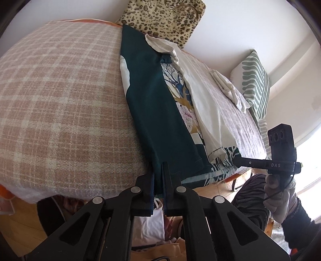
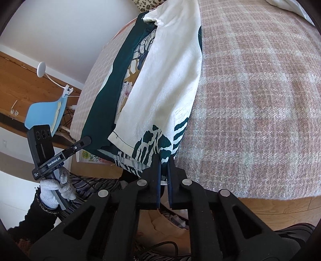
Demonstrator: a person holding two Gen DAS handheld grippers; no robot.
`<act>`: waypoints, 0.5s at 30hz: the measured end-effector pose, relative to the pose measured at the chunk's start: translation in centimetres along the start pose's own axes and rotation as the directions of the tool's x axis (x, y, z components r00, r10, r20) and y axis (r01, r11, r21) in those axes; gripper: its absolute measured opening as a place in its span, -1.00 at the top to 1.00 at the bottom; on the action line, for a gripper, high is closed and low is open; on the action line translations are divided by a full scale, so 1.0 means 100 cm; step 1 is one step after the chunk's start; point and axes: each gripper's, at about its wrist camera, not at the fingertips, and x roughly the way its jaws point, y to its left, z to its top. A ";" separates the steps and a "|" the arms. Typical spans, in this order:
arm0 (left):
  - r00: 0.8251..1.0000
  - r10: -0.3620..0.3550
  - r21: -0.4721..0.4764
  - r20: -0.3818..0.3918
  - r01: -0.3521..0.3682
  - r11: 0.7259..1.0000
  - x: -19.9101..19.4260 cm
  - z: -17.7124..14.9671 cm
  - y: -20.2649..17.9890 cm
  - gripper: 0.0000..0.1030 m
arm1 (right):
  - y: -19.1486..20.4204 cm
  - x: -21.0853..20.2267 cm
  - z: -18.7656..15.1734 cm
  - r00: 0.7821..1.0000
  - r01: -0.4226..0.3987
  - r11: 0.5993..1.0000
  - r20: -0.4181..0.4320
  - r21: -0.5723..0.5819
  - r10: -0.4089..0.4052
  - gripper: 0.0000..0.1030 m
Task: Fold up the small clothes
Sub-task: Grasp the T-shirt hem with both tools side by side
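Printed garment point(image 1: 154, 112) lengthwise away, near hem pinched by both tongs point(image 1: 158, 170) point(image 2: 164, 162)

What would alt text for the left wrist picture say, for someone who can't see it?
Black tongs pinch the near hem of a dark green printed garment, folded lengthwise on a pink plaid blanket. A cream panel lies along its right side, with the other handheld tongs at that corner. Behind are a leopard-print bag and a green striped pillow.

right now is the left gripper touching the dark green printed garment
Touching. In the left wrist view the left gripper has both fingers closed on the near hem of the dark green garment, with fabric pinched between them.
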 end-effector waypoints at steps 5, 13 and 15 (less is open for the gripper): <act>0.999 -0.037 -0.038 0.008 0.038 0.999 -0.004 0.001 0.004 0.94 | -0.007 -0.006 0.002 0.999 -0.036 0.999 0.027 0.031 0.035 0.91; 0.994 -0.097 -0.058 0.047 0.100 0.993 -0.014 0.016 -0.005 0.95 | -0.012 -0.014 0.014 0.990 -0.127 0.988 0.078 0.084 0.121 0.92; 0.992 -0.112 -0.060 0.055 0.116 0.991 -0.015 0.022 -0.007 0.95 | -0.012 -0.017 0.018 0.986 -0.149 0.985 0.091 0.089 0.140 0.92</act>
